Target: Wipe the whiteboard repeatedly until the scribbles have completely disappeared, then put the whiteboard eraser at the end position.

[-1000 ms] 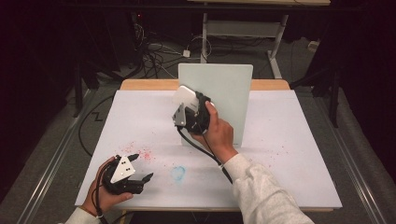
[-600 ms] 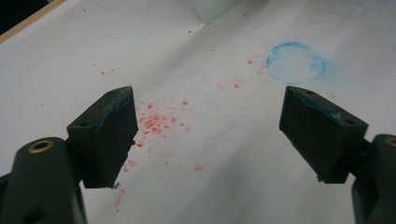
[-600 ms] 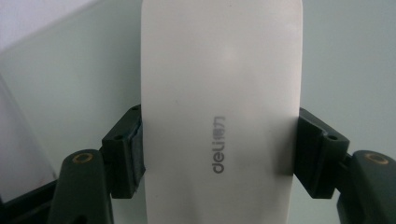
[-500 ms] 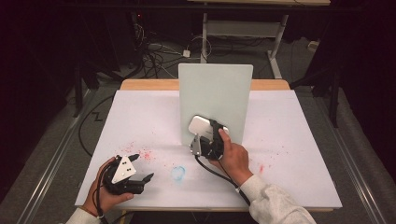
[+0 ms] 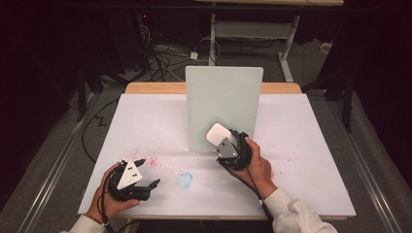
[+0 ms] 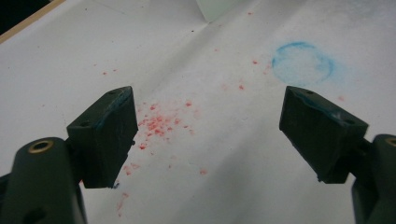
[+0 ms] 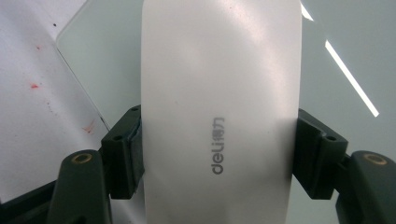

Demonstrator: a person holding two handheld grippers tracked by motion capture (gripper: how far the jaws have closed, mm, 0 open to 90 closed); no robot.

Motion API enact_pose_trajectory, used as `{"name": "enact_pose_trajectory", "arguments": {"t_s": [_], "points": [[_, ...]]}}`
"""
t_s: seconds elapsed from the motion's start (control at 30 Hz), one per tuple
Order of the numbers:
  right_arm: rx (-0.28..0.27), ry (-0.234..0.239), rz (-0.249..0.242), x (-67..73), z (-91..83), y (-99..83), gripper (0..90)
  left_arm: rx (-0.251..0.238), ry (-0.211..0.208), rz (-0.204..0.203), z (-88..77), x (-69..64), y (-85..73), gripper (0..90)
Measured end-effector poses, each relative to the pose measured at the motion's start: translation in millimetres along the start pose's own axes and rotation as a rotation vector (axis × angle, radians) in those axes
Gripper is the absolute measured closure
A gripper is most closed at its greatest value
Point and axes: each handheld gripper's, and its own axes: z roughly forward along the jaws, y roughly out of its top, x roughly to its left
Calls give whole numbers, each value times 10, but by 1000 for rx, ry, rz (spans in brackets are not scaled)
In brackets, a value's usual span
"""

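High view: the right gripper [image 5: 224,141] is pinching a white eraser block [image 5: 218,133] between its fingers, holding it against the lower edge of an upright pale board [image 5: 224,104] standing at the middle of the table [image 5: 311,126]. Judging by the pose, wiping the board is the step in hand; the next move is likely calling for a firm, flat sweep across its face. At 8 o'clock from the board, the left gripper [image 5: 145,177] is waiting with fingers spread wide, holding nothing, above red specks [image 6: 159,122], a blue ring stain [image 6: 302,63] lying at 2 o'clock in its own view. Whether the block is actually touching the board is hard to tell; its underside is hidden.
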Motion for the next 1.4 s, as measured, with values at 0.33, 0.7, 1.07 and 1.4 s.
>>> {"name": "enact_pose_trajectory", "arguments": {"t_s": [0.33,0.7,1.07,1.4], "points": [[-58,85,90,-217,-174,-81,309,7,0,6,5,4,-9,185],[-91,160,149,-426,-338,-192,308,12,5,4,6,10,-17,185],[-104,243,191,-532,-498,-332,308,19,-1,25,39,-20,17,185],[-80,331,160,-491,-537,-422,308,22,1,32,43,-31,24,185]]}}
